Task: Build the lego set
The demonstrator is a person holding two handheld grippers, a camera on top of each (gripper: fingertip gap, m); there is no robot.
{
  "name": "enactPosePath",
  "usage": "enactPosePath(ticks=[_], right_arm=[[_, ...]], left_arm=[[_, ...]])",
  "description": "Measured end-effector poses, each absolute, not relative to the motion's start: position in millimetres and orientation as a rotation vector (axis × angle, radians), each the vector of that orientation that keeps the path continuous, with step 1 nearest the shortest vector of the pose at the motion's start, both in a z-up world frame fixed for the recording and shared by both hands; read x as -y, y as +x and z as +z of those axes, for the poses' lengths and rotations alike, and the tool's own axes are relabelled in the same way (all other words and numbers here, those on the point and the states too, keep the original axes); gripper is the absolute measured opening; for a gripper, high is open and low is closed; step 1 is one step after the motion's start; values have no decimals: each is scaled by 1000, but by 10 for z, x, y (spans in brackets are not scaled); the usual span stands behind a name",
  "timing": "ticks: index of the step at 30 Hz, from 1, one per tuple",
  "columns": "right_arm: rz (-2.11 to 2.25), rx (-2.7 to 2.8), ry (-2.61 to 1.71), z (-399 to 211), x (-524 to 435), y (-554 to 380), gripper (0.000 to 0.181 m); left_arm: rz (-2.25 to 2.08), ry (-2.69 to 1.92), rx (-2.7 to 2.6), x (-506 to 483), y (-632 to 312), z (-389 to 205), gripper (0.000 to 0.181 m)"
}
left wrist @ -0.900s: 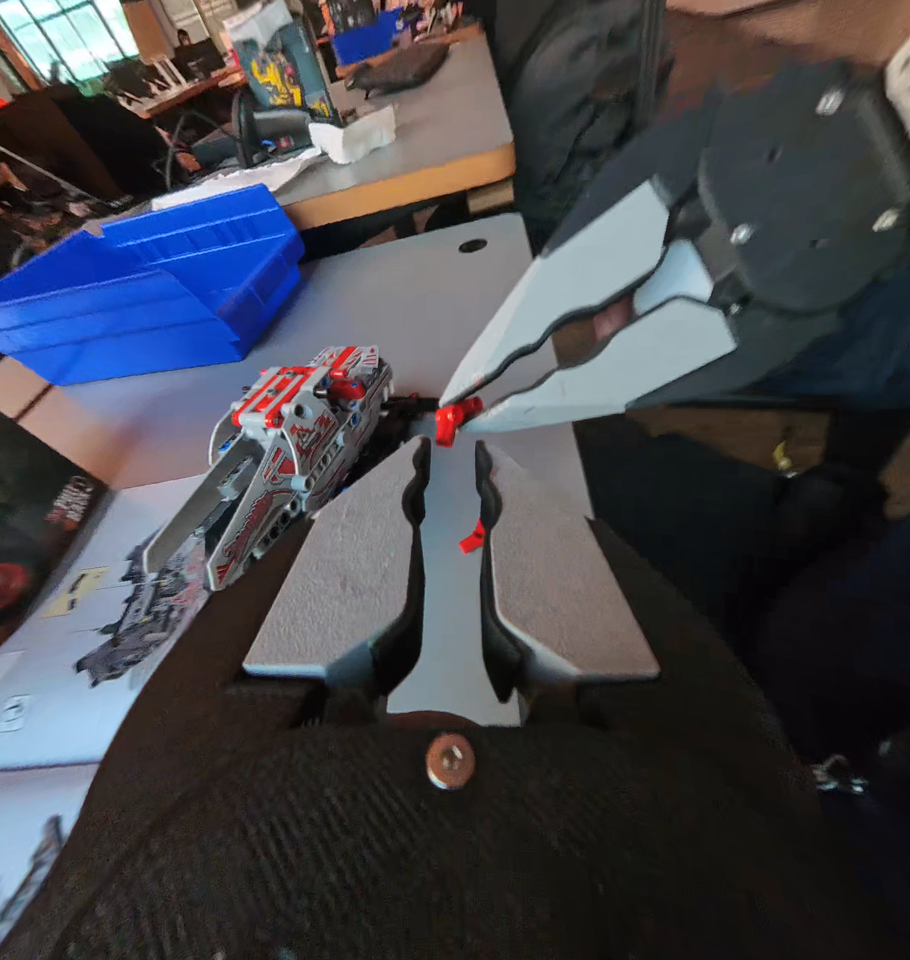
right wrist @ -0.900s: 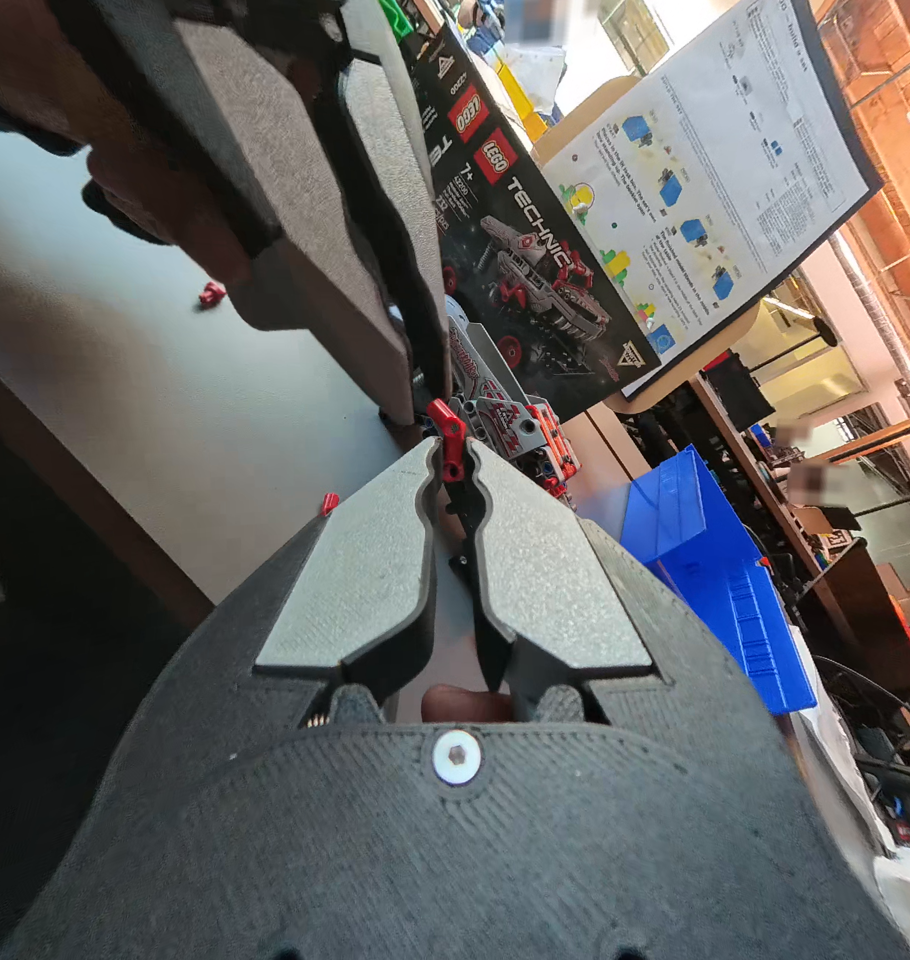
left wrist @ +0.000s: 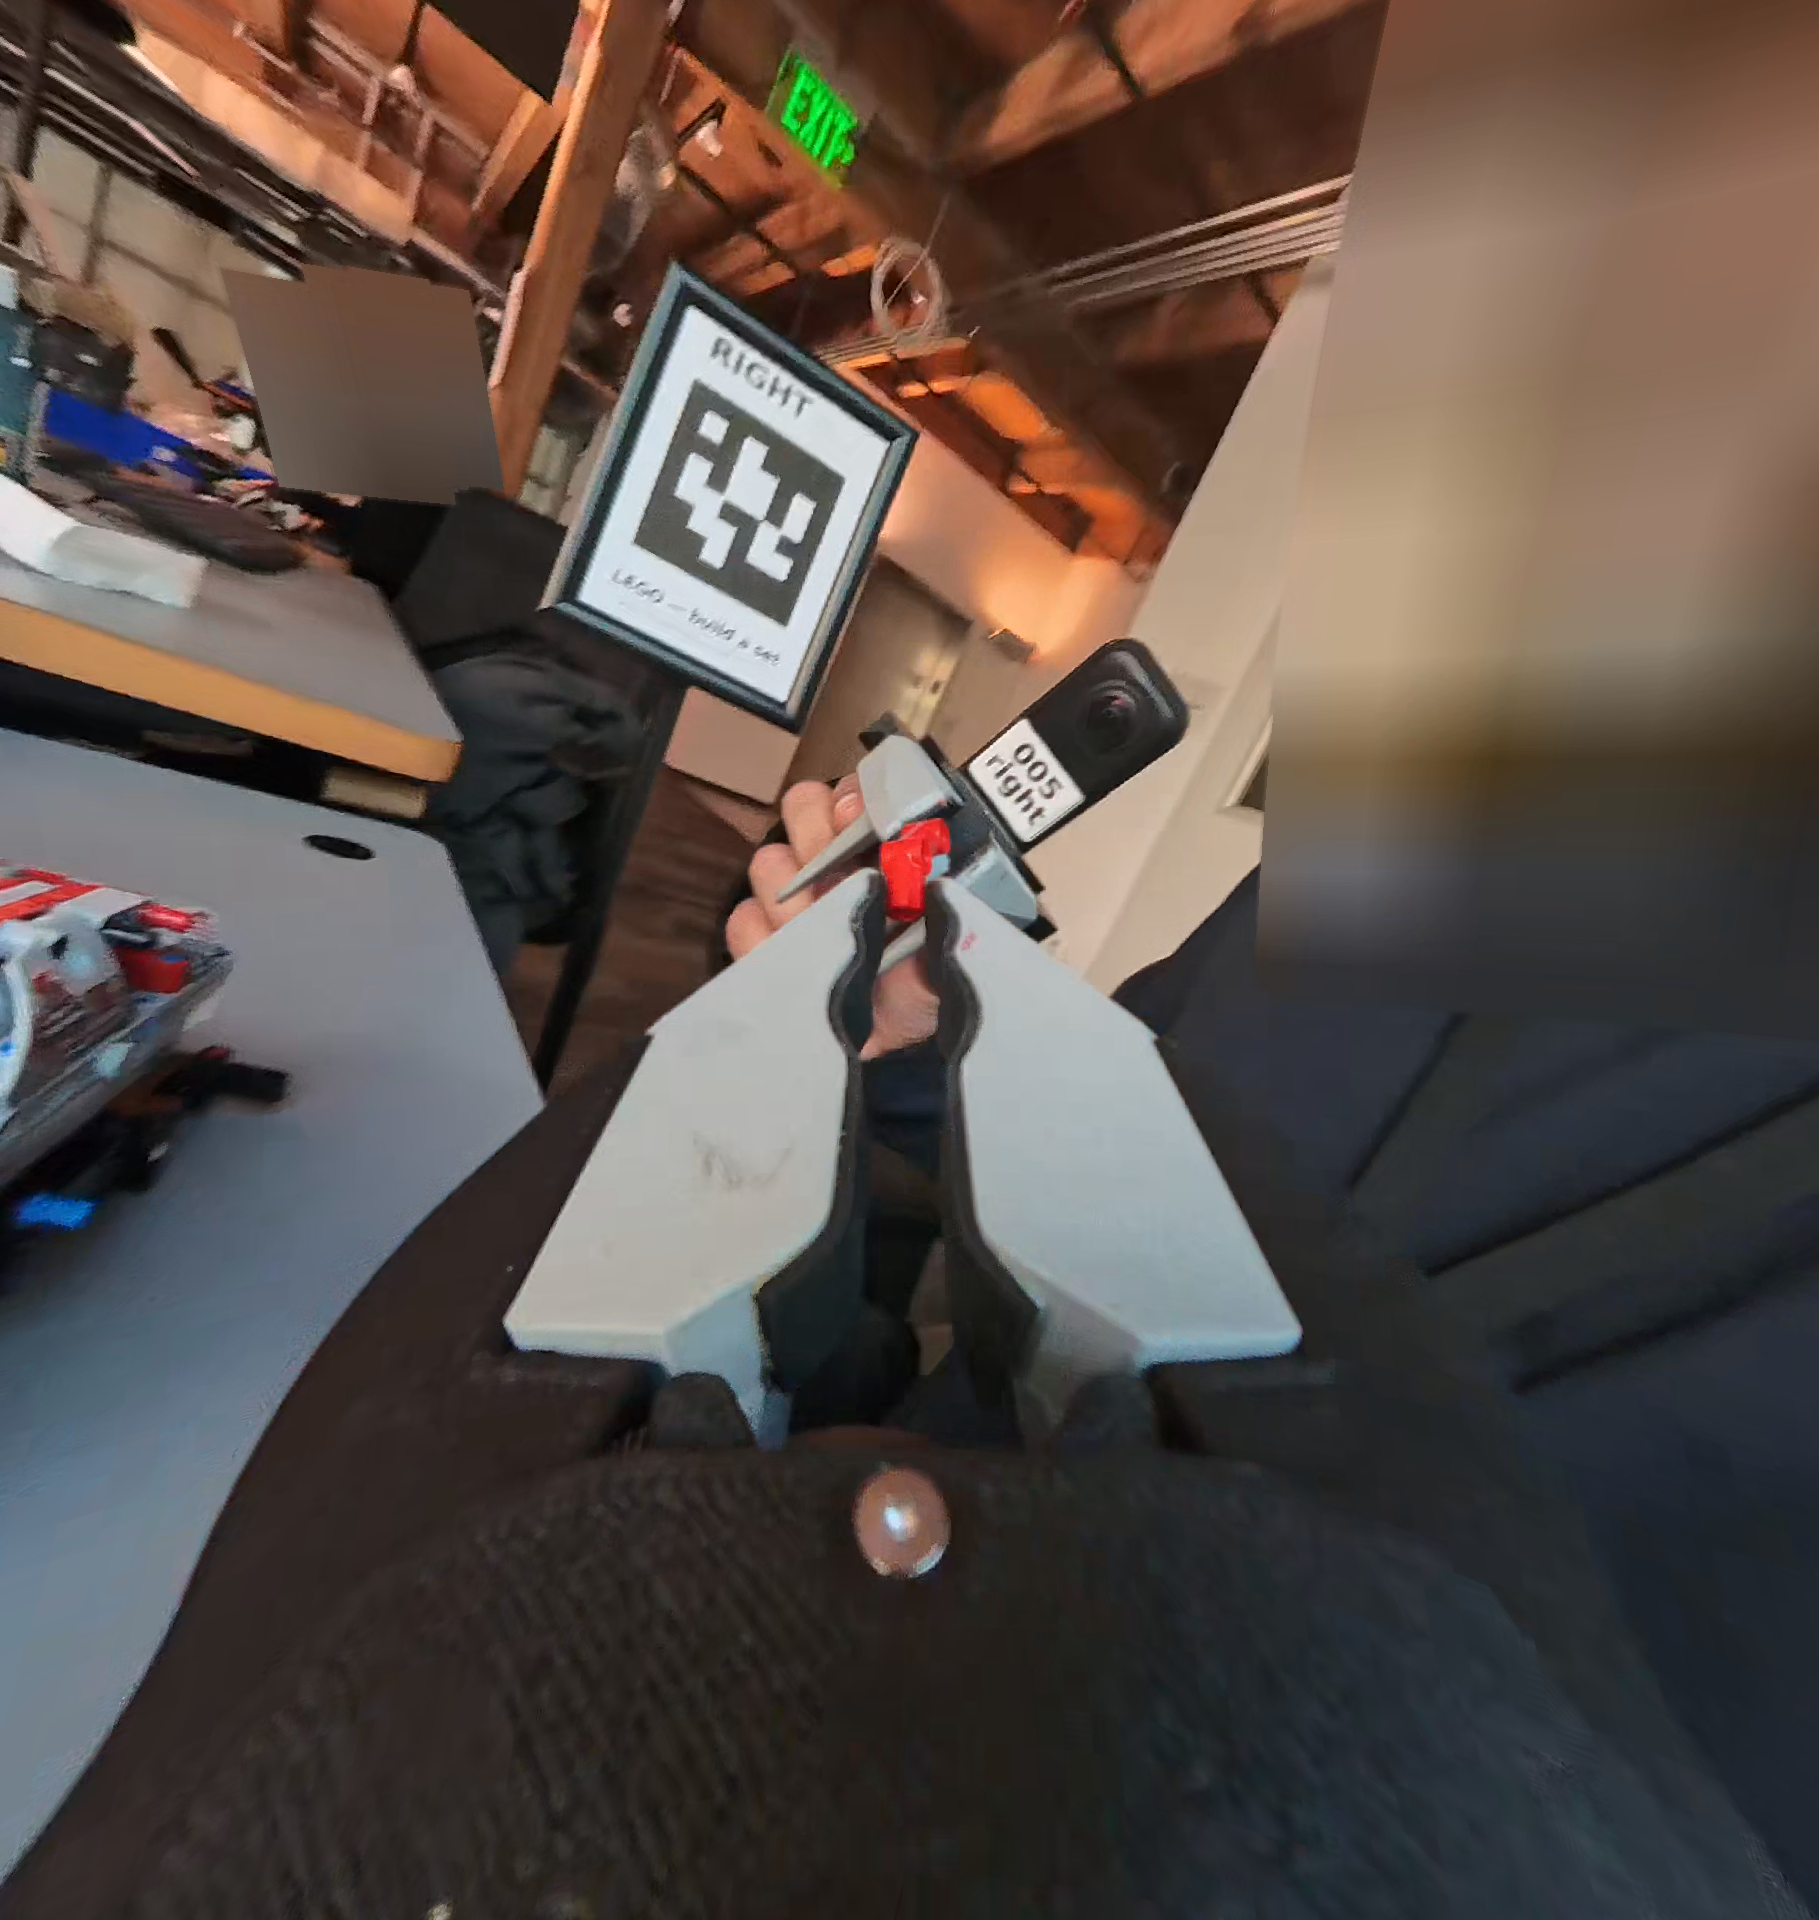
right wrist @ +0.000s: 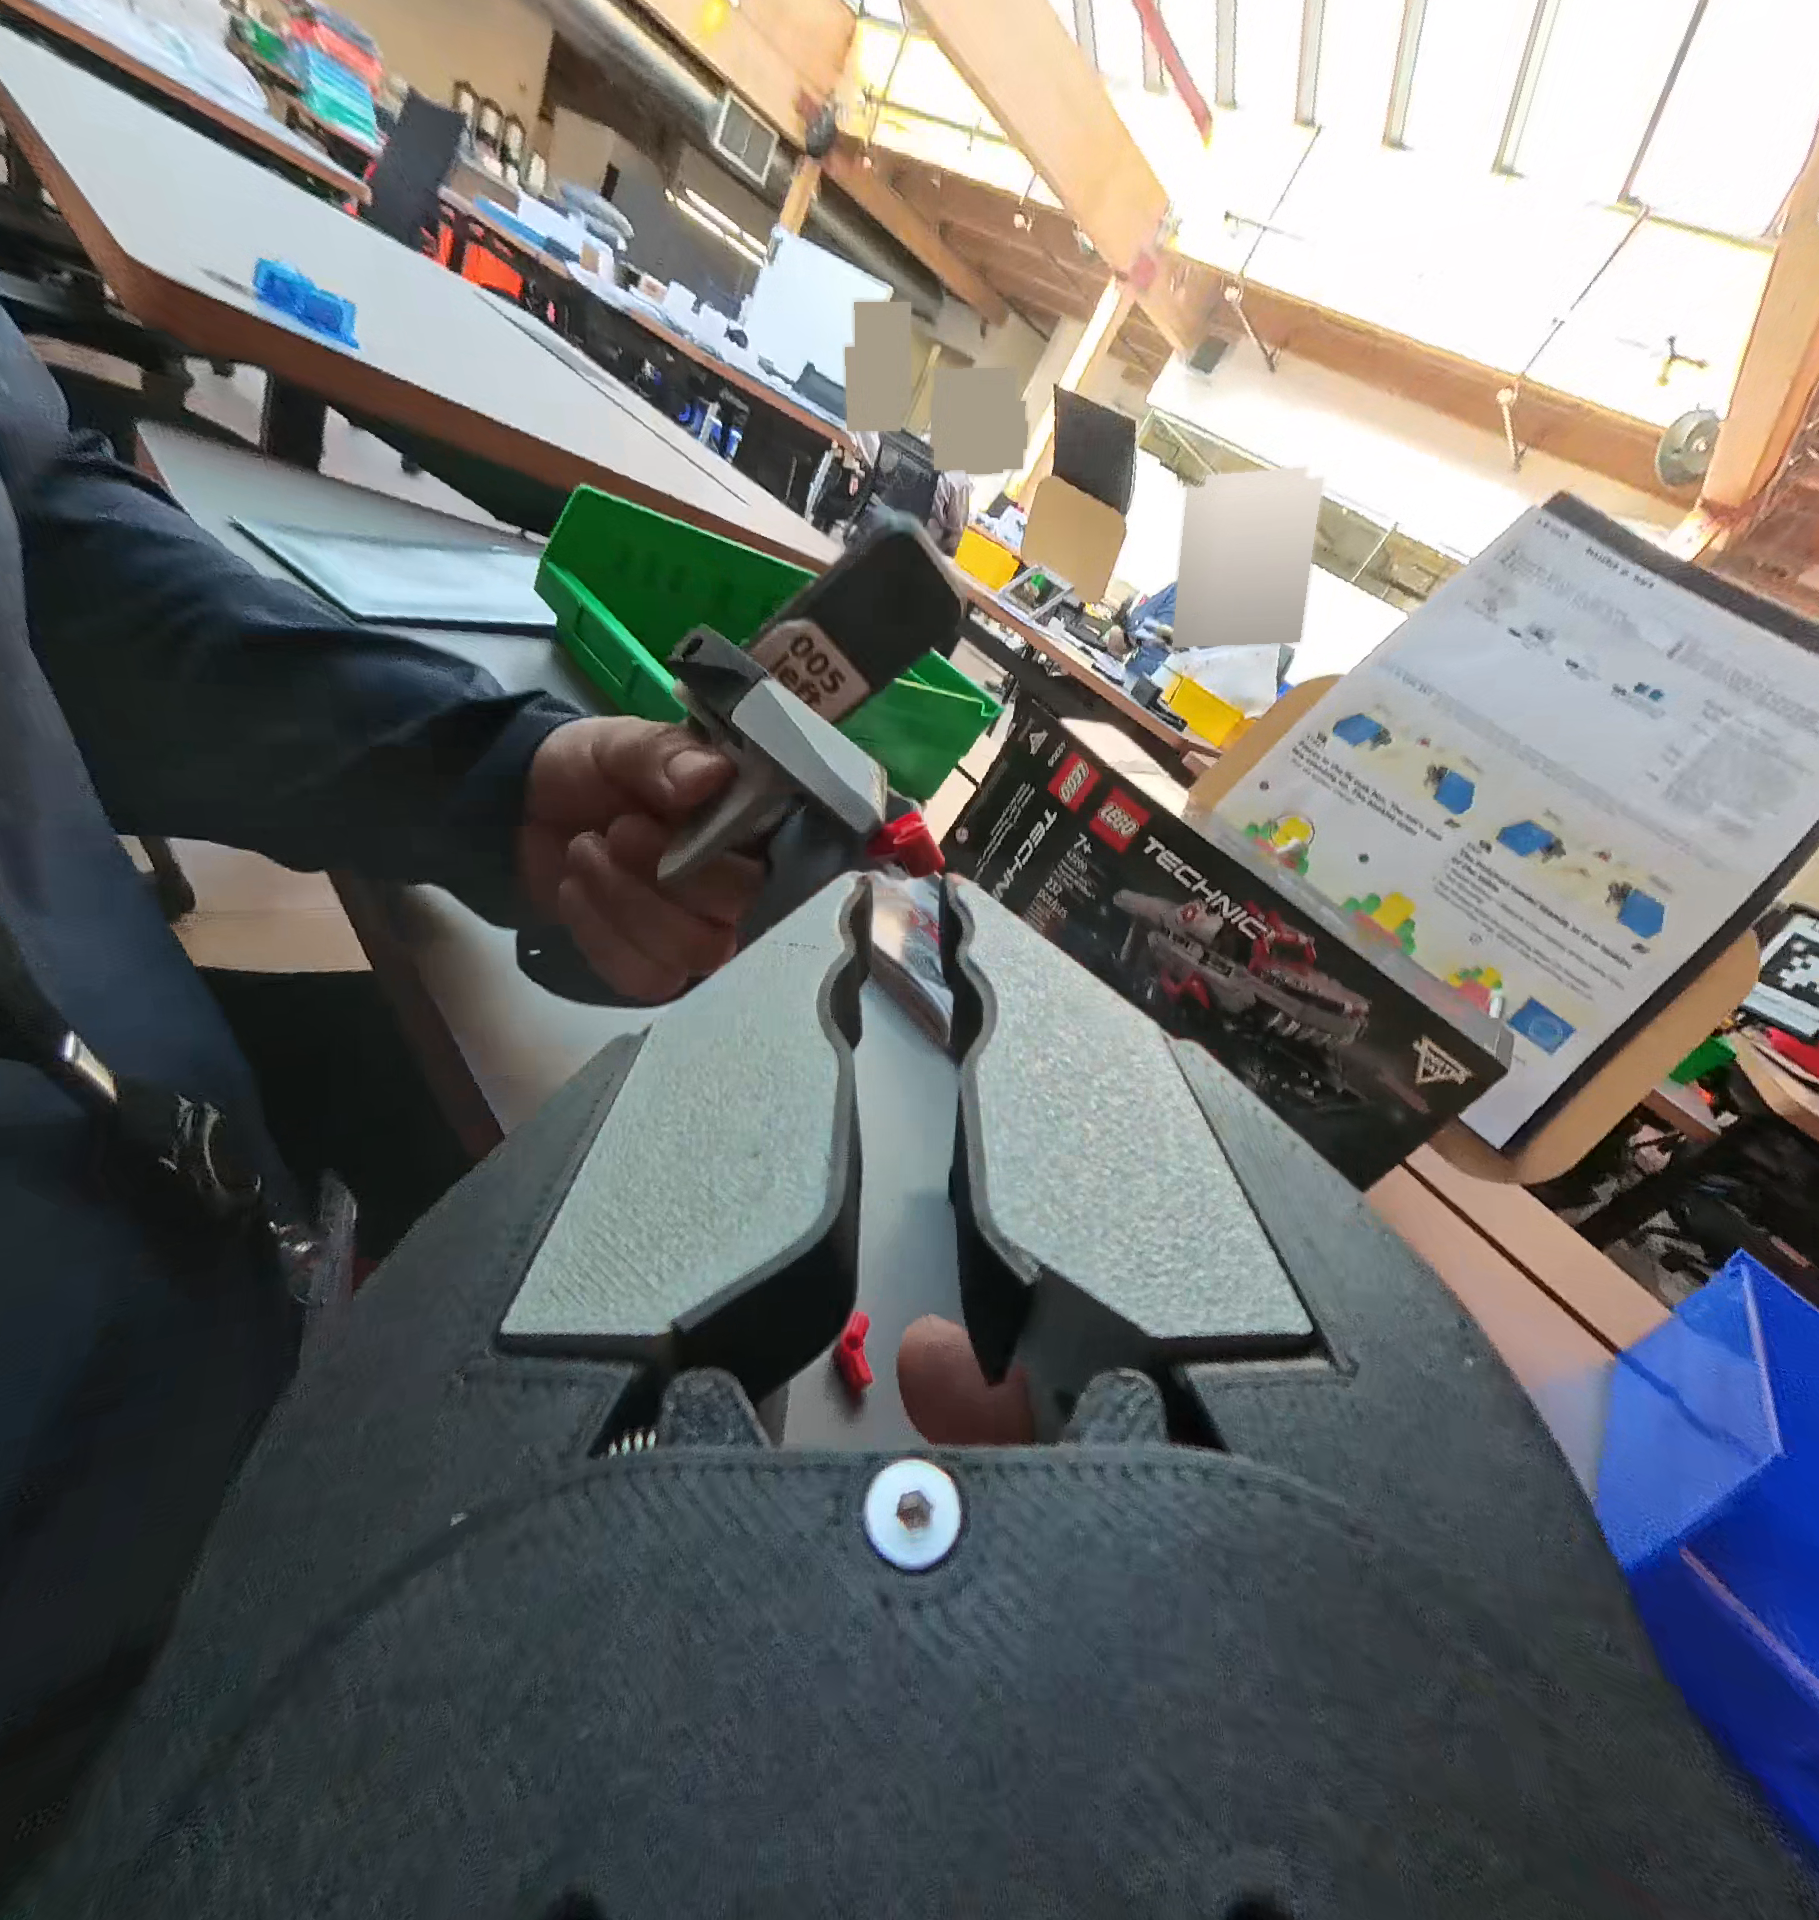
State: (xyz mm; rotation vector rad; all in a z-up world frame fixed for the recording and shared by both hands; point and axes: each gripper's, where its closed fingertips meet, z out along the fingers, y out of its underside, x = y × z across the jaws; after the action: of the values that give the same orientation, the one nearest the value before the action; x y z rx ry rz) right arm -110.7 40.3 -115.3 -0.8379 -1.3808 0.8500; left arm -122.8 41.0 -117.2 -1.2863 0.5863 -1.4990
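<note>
Up off the desk [left wrist: 261, 1143], the left tongs [left wrist: 900, 914] are clamped on a small red lego piece [left wrist: 907, 868], which sits right at their tips and pokes out a little beyond them. Facing them from the far side are the right tongs [right wrist: 903, 894], held tip to tip with the left ones; in the right wrist view their fingers stand slightly apart with nothing gripped, and the red piece hangs just above and beyond their tips. A hand [right wrist: 614, 842] in a dark sleeve holds the left tool from the left of that view, and in the left wrist view another hand [left wrist: 811, 873] shows behind the right tool.

The half-built lego model [left wrist: 53, 987], grey and red with black parts underneath, rests on the desk at the left edge of the left wrist view, well apart from both tongs. A second small red piece [right wrist: 853, 1361] lies loose on the desk, seen through the gap low between the right fingers.

Further back in the right wrist view the dark lego box [right wrist: 1196, 935] lies tilted on the desk, with a propped instruction sheet [right wrist: 1559, 779] behind it, a green bin [right wrist: 739, 623] past the left tool and a blue bin [right wrist: 1736, 1507] at the lower right. Behind the desk in the left wrist view stands a framed marker sign [left wrist: 739, 488]
</note>
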Motion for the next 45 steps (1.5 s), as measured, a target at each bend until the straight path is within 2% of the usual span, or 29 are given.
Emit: enactPosePath(ticks=[1, 18, 25, 27, 29, 31, 38, 39, 42, 45], right_arm=[[852, 1381, -824, -1115, -378, -1106, 9], [819, 1454, -795, -1114, -337, -1212, 4], [758, 1507, -850, -1268, -433, -1290, 5], [745, 1517, -870, -1307, -467, -1306, 4], [728, 1532, -898, -1355, -506, -1321, 5], [721, 1538, -931, -1383, -546, -1331, 5], [667, 1617, -1061, -1554, -631, -1430, 5], [654, 1632, -1065, -1574, -624, -1445, 5], [635, 1653, -1056, -1582, -583, -1491, 5], [606, 1655, -1056, -1559, -585, -1529, 5]], left_arm=[[-1527, -1274, -582, -395, -1221, -1155, 4], [-1896, -1264, -464, -367, -1168, -1252, 4], [-1846, -1358, -412, -481, -1230, -1416, 4], [-1796, -1395, -410, -519, -1246, -1464, 4], [-1667, -1515, -425, -602, -1259, -1615, 23], [-1463, -1615, -495, -646, -1296, -1768, 28], [-802, -1664, -759, -662, -1319, -1771, 25], [-762, -1662, -762, -673, -1319, -1753, 24], [-722, -1664, -765, -691, -1325, -1744, 6], [-731, -1653, -734, -699, -1349, -1722, 6]])
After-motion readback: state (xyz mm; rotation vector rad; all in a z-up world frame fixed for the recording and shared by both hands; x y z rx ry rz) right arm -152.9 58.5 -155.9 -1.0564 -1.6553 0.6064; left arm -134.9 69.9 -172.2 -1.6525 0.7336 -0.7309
